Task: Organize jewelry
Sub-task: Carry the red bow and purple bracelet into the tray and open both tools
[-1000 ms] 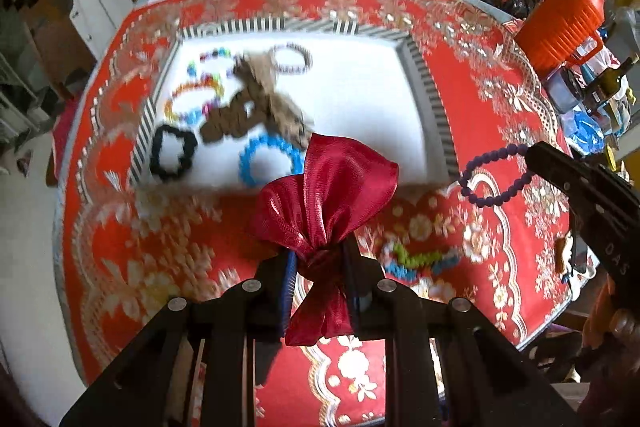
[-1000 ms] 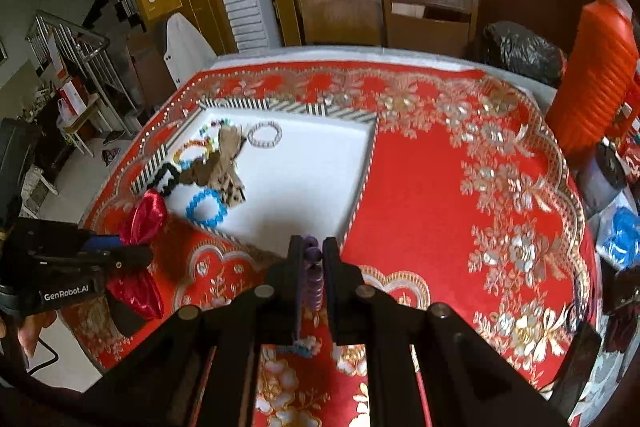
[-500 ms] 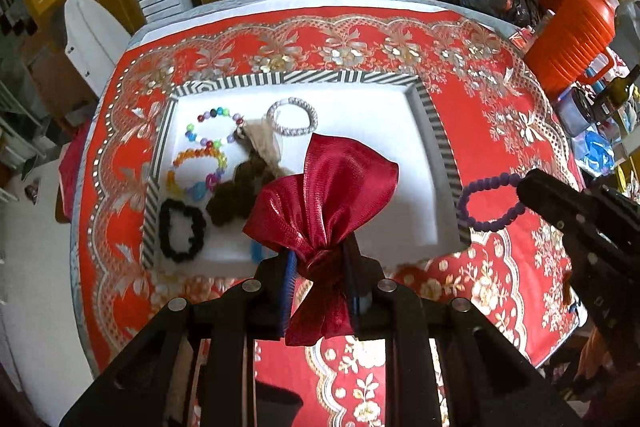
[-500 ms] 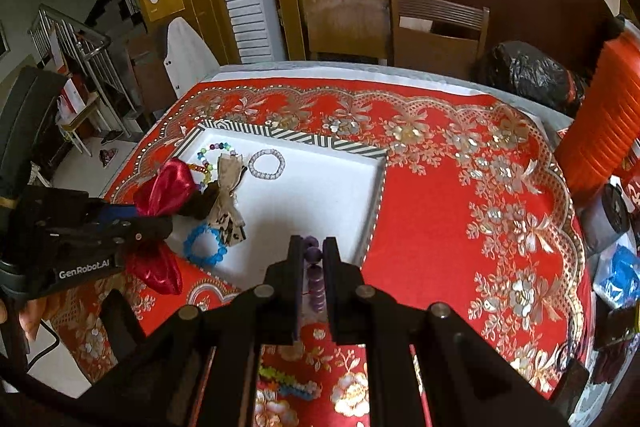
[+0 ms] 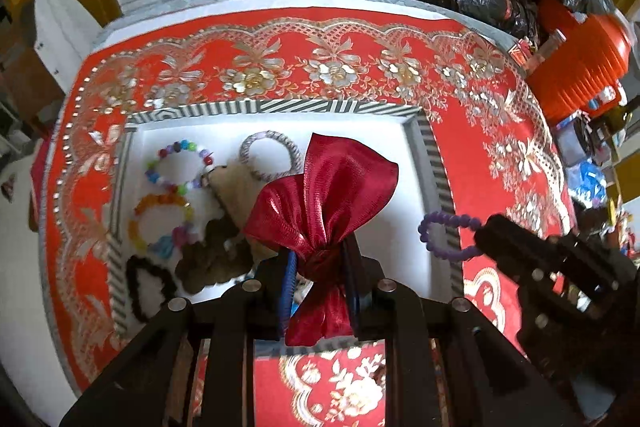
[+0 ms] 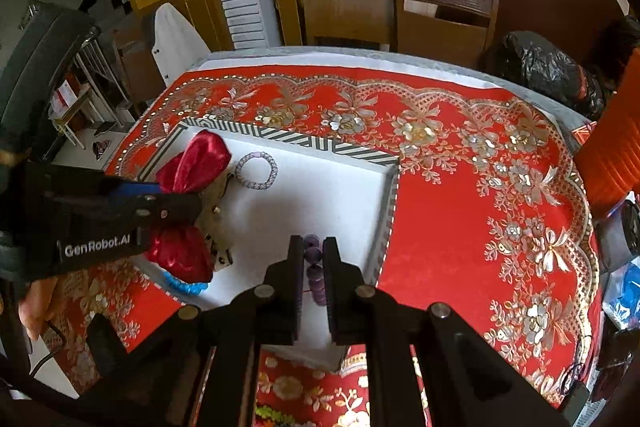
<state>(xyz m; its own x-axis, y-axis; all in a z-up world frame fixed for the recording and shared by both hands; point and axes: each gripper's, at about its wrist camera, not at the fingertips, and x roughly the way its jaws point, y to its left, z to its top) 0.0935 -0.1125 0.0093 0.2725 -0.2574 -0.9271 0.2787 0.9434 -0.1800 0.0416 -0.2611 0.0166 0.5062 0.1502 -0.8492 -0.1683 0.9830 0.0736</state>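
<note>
2 grippers hang over a white tray (image 5: 400,163) with a black-and-white striped rim, which lies on a table covered by a red floral tablecloth (image 5: 472,163). The left gripper (image 5: 320,263) has its fingers closed on the gathered neck of a red satin pouch (image 5: 324,195), whose flared mouth stands above the tray's middle. The right gripper (image 6: 313,259) has its fingers closed on a purple bead bracelet (image 6: 314,267); in the left wrist view the bracelet's loop (image 5: 444,235) hangs over the tray's right rim.

Inside the tray, left of the pouch, lie a multicoloured bead bracelet (image 5: 180,163), an orange and yellow bead bracelet (image 5: 160,223), a black bracelet (image 5: 148,287) and a silver-grey bracelet (image 5: 270,157). A brown bead piece (image 5: 212,259) and a tan card (image 5: 236,187) lie among them, partly hidden by the pouch. A blue bead bracelet (image 6: 186,286) shows at the tray's near edge, below the pouch in the right wrist view.
</note>
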